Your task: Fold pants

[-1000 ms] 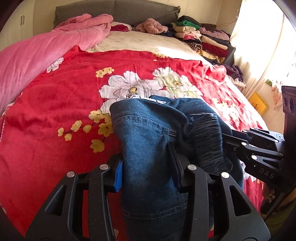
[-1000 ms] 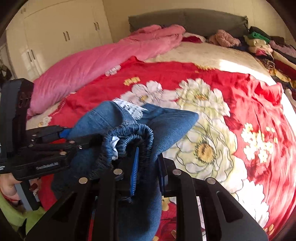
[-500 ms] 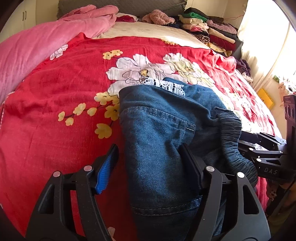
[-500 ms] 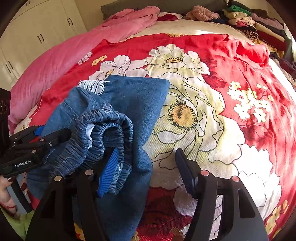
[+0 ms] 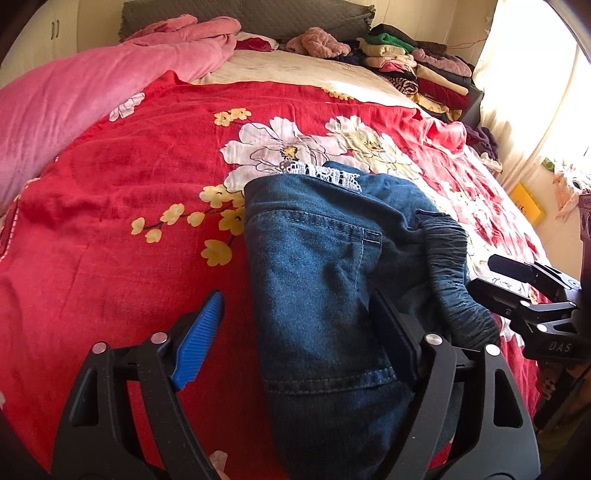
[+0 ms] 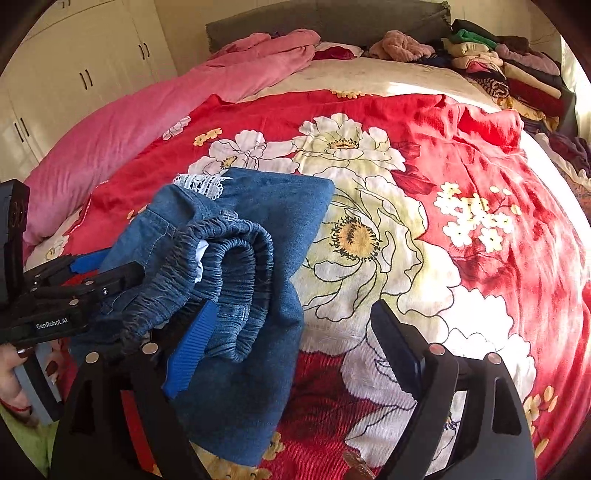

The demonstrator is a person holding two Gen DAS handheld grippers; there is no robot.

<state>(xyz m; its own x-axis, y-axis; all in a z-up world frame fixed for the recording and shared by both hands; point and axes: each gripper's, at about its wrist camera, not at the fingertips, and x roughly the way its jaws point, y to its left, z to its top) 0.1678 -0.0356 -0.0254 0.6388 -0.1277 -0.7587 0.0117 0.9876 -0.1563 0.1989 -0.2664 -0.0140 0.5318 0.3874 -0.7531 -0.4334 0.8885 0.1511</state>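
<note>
A pair of blue jeans (image 5: 314, 258) lies folded on the red floral bedspread (image 5: 110, 229), with white lace trim at its far edge and the elastic waistband (image 6: 236, 258) bunched at the near side. My left gripper (image 5: 295, 295) straddles the near end of the jeans. Its jaws are opening: the blue pad (image 5: 199, 339) stands clear of the cloth and the other finger rests against it. My right gripper (image 6: 293, 304) is opening too, with the waistband beside its blue pad (image 6: 190, 343) and bare bedspread across most of the gap. Each gripper shows at the edge of the other's view.
A pink quilt (image 5: 74, 92) is heaped along the bed's left side. Folded clothes (image 5: 424, 70) are stacked at the far right by the grey headboard (image 6: 332, 18). White wardrobe doors (image 6: 74, 74) stand at the left. A hand (image 6: 14, 373) holds the left gripper.
Both grippers have gone from shut on the jeans to wide apart. The jeans have dropped from a lifted bunch and spread flatter on the bedspread.
</note>
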